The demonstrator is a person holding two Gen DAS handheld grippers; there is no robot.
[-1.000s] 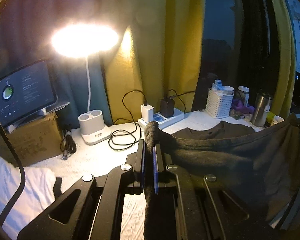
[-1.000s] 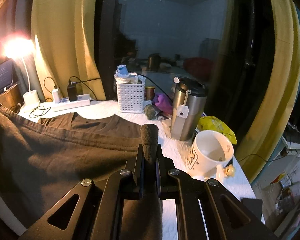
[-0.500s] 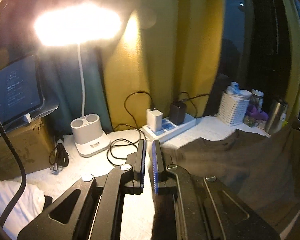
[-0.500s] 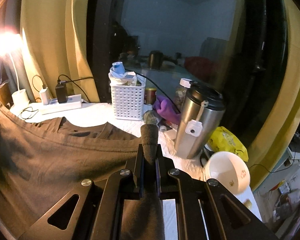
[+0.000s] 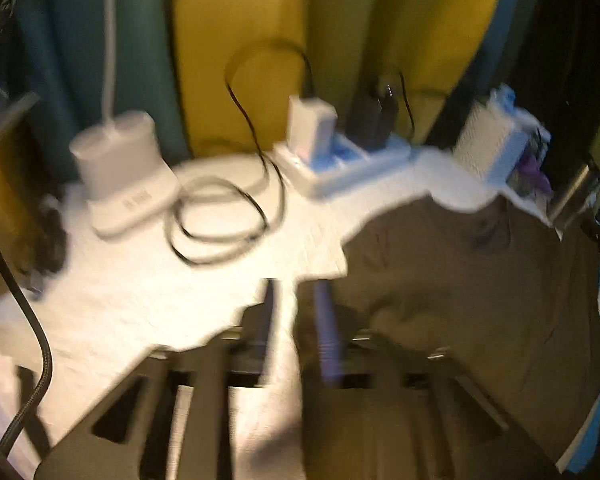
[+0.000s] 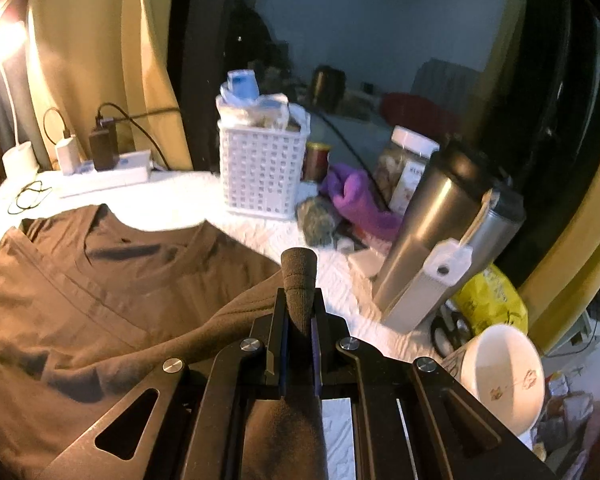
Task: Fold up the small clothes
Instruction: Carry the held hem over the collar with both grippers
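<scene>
A dark brown T-shirt (image 6: 100, 280) lies folded over on the white table cover, collar toward the back; it also shows in the blurred left wrist view (image 5: 460, 280). My right gripper (image 6: 299, 312) is shut on a bunched corner of the shirt, which sticks up between the fingers. My left gripper (image 5: 296, 304) is low over the table at the shirt's left edge, its jaws a little apart with white cover showing between them and no cloth in them.
A lamp base (image 5: 120, 168), coiled black cable (image 5: 220, 220) and power strip (image 5: 340, 160) stand at the back left. A white basket (image 6: 260, 168), steel tumbler (image 6: 432, 240), white mug (image 6: 500, 376) and yellow bag (image 6: 488, 300) crowd the right.
My left gripper has let go of the shirt corner, opened slightly and dropped toward the table. The shirt's held edge has come down flat. My right gripper keeps its hold and moved forward.
</scene>
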